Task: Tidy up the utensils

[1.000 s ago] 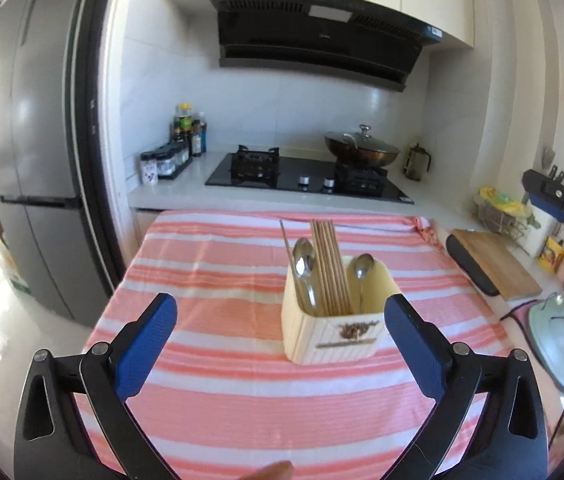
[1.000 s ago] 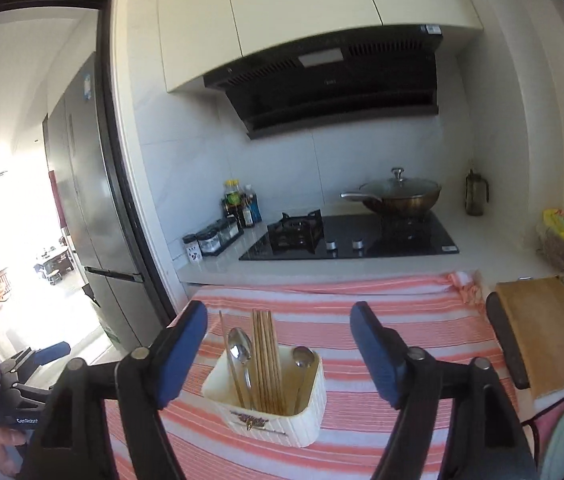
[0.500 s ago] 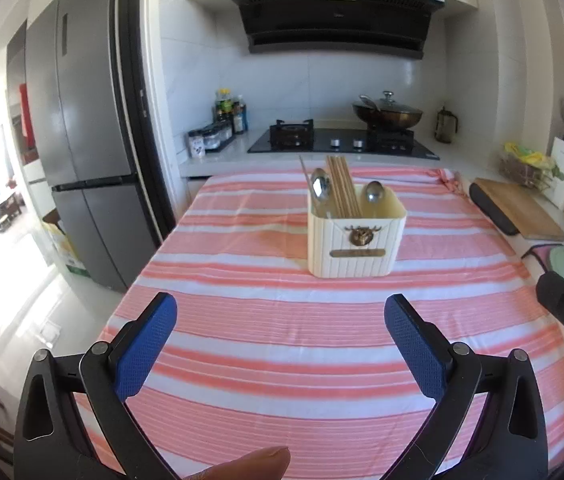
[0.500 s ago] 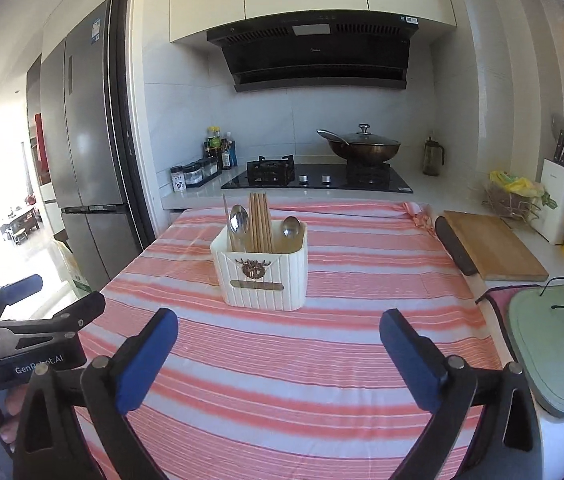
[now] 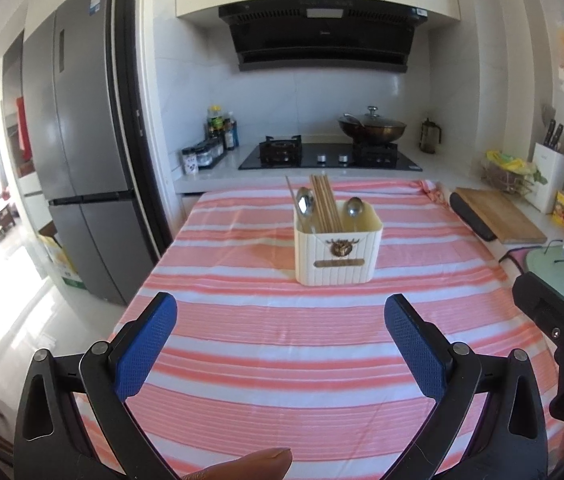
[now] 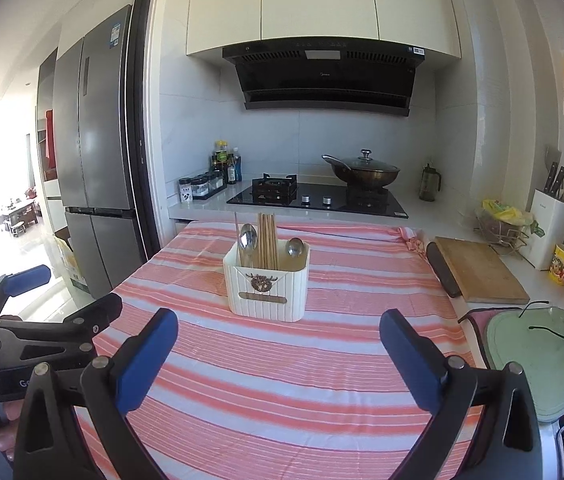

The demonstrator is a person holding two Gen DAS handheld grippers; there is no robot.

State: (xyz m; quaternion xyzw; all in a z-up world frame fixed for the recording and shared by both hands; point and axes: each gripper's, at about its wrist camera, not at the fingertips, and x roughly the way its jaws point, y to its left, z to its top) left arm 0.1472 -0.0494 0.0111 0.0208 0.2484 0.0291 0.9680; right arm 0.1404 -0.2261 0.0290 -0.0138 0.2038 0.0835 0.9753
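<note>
Left wrist view: the left gripper (image 5: 280,344) is spread wide with nothing between its blue pads (image 5: 146,350), held over the near part of a table covered in a pink-and-white striped cloth (image 5: 242,340). Ahead of it, near the middle of the table and slightly right of centre, stands a cream utensil holder (image 5: 337,254) with a small bronze emblem on its front. A bundle of wooden chopsticks (image 5: 323,202) stands upright in it, a spoon (image 5: 305,204) on their left and a second spoon (image 5: 354,208) on their right, bowls up. The holder is well apart from the gripper. At the right edge, part of the right gripper (image 5: 557,300) shows – from here I cannot tell how its jaws stand. Behind the table are a gas hob (image 5: 329,156) with a lidded wok (image 5: 371,128), and a wooden cutting board (image 5: 497,216) lies on the counter to the right.

Right wrist view: the right gripper (image 6: 278,344) is likewise wide apart and holds nothing, low over the striped cloth (image 6: 282,380). The utensil holder (image 6: 268,284) stands ahead, left of centre, chopsticks (image 6: 268,240) between the two spoons (image 6: 248,238). The left gripper (image 6: 50,312) appears at the left edge – one blue pad and the black body. A tall grey fridge (image 6: 94,160) stands beyond the table's left side
</note>
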